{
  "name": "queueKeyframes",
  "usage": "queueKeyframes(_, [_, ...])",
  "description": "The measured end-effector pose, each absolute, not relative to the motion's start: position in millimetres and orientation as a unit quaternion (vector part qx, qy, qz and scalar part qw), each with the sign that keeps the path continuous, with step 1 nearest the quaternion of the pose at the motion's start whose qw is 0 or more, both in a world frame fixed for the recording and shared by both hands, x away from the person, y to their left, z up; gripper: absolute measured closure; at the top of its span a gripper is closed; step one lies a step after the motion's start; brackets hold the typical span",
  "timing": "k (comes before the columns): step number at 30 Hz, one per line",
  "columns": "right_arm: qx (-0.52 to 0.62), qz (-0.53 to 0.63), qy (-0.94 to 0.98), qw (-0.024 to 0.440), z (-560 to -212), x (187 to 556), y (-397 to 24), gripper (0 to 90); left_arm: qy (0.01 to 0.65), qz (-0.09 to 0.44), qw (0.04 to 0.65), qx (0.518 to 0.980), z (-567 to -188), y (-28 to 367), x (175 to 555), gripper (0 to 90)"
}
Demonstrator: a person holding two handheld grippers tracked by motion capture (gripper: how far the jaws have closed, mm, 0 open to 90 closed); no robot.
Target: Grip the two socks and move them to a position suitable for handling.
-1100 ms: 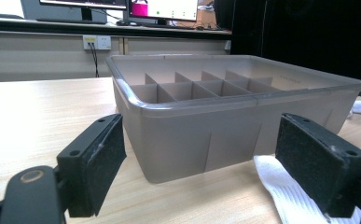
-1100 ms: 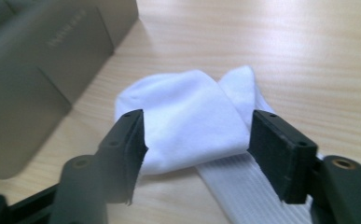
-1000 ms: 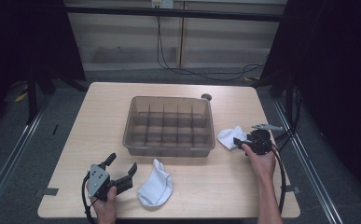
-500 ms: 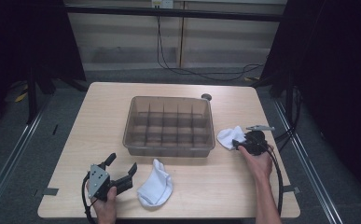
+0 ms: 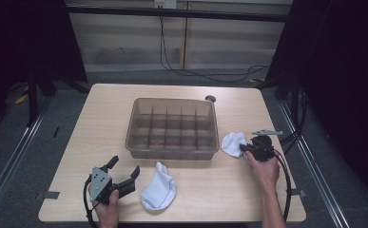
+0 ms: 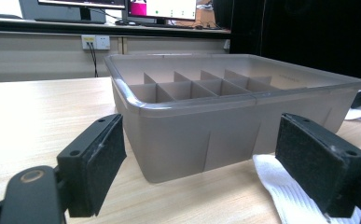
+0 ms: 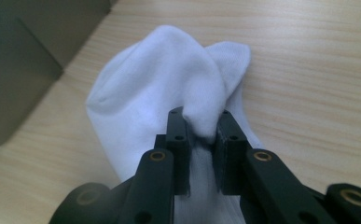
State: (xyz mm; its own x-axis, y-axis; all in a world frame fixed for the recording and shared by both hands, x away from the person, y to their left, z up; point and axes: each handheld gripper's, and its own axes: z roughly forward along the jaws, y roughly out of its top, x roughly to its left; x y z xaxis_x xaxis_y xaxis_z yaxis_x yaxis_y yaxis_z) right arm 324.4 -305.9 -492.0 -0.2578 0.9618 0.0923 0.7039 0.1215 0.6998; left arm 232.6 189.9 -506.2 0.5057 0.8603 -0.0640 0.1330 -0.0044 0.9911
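The sock (image 7: 169,88) lies at the right of the high view, just beside the bin's (image 5: 172,152) right wall, a fold of it pinched in the right gripper (image 7: 200,122), whose jaws have just been closing and now stand narrow on the cloth. To do this well, I would hold the pinch firm before lifting, so the fold cannot slip. At lower left the left gripper (image 5: 123,176) rests with jaws wide, holding nothing, near a second sock (image 5: 159,192) on the bench (image 5: 77,142).

Wooden table (image 5: 96,118); bin (image 5: 172,148); two socks (image 5: 159,192)
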Motion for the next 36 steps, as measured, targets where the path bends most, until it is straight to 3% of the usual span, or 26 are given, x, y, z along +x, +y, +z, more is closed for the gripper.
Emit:
queueKeyframes(19, [0.582,0.344,0.713,0.187,-492.2,255.9,-269.8,78.7,0.389,0.307,0.589,0.639,-506.1,190.0,233.2,15.9])
queueKeyframes(36, [0.468,0.393,0.781,0.130,-504.6,222.0,-190.6,76.9,0.390,0.309,0.588,0.638,-506.1,189.6,233.3,15.9])
